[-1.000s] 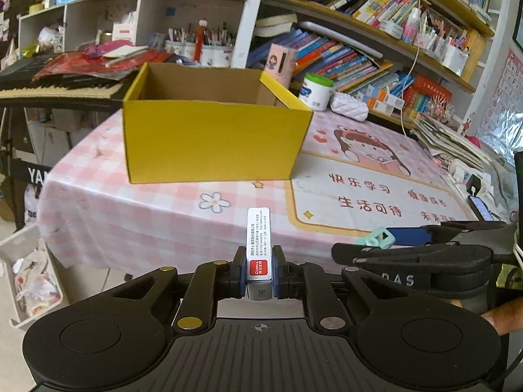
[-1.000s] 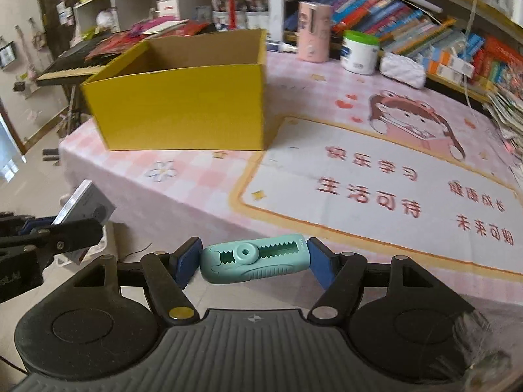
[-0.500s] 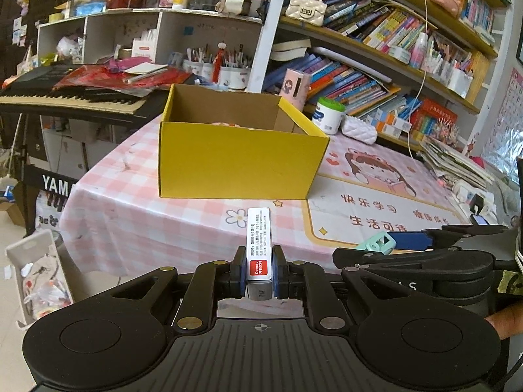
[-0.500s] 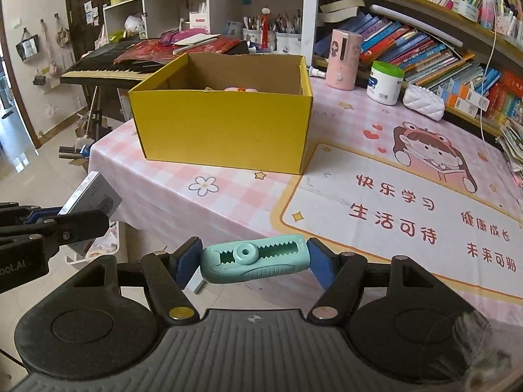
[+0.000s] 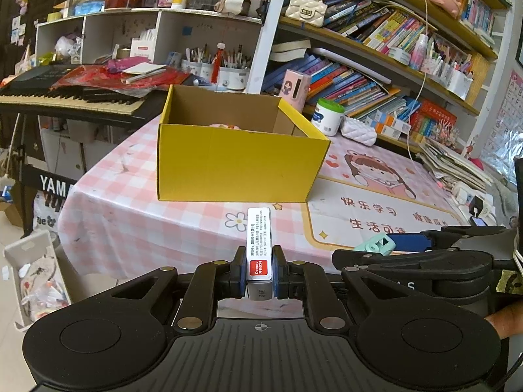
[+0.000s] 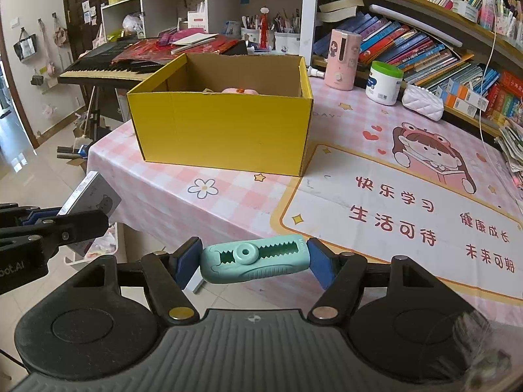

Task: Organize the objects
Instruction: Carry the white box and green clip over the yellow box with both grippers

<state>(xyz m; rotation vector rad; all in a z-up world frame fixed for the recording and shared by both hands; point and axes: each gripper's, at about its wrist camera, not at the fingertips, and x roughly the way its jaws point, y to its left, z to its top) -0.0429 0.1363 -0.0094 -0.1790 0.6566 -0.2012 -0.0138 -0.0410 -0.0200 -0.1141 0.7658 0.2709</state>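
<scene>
Short of the tabletop (image 5: 137, 215) edge: left hand-held gripper (image 5: 259, 272) pinches slim box (image 5: 259, 245) edge-on, right hand-held gripper (image 6: 253, 261) clamps mint clip (image 6: 253, 263) lengthwise, both aimed at yellow box (image 6: 225, 130), likely for drop-in.

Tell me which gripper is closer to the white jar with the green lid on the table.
Right, most likely. The right gripper, holding a teal clip, faces the jar from the table's near edge. The left gripper, holding a small white box, sits further left, away from the jar.
</scene>
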